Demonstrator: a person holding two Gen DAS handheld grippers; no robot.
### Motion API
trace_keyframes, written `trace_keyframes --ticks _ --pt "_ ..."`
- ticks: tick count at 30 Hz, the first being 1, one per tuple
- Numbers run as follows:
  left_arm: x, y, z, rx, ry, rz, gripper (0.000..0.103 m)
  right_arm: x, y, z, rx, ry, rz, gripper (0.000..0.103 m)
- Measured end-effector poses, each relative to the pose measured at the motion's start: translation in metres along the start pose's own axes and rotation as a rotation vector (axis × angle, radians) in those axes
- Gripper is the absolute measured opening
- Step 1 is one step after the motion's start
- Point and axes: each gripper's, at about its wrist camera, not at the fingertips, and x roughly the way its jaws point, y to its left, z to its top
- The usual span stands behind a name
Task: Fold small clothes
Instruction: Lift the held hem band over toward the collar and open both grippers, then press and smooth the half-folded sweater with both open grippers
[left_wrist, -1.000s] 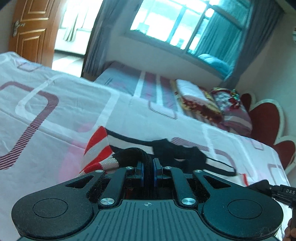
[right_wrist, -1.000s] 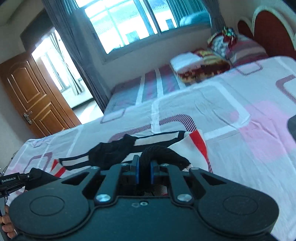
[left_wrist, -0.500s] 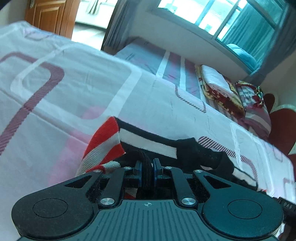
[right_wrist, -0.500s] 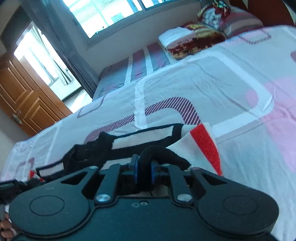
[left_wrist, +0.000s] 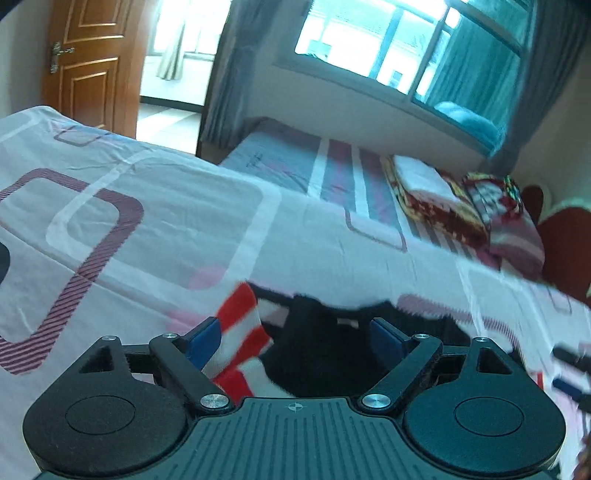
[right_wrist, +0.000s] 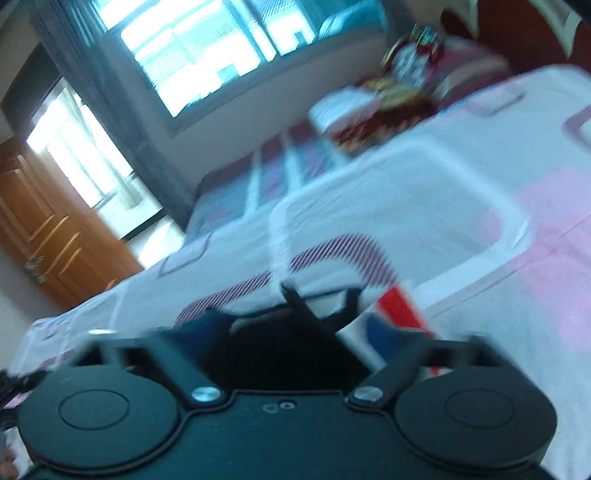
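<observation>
step: I am letting go of the folded top (left_wrist: 314, 343) | jaws: left gripper (left_wrist: 293, 338) and right gripper (right_wrist: 295, 332) have just been opening, both wide, cloth lying loose between | tip: I am lifting away slowly, so it stays flat on the bed (left_wrist: 166, 221)

both claws, left claw (left_wrist: 295, 338) and right claw (right_wrist: 295, 328), freshly spread off the striped garment (left_wrist: 240, 332)

no legible text or labels
</observation>
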Motion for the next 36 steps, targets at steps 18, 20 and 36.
trace_keyframes --ticks 18,20,36 --pt "0.027 -0.018 -0.041 0.169 0.061 0.078 0.067 0.044 0.036 -0.032 -0.469 0.115 -0.201 0.023" --pt "0.015 -0.018 -0.042 0.159 0.044 0.078 0.067 0.046 0.034 -0.026 -0.448 0.116 -0.196 0.023" --pt "-0.026 -0.024 -0.082 0.243 0.053 0.023 0.067 -0.002 0.108 -0.087 -0.612 0.146 -0.001 0.032"
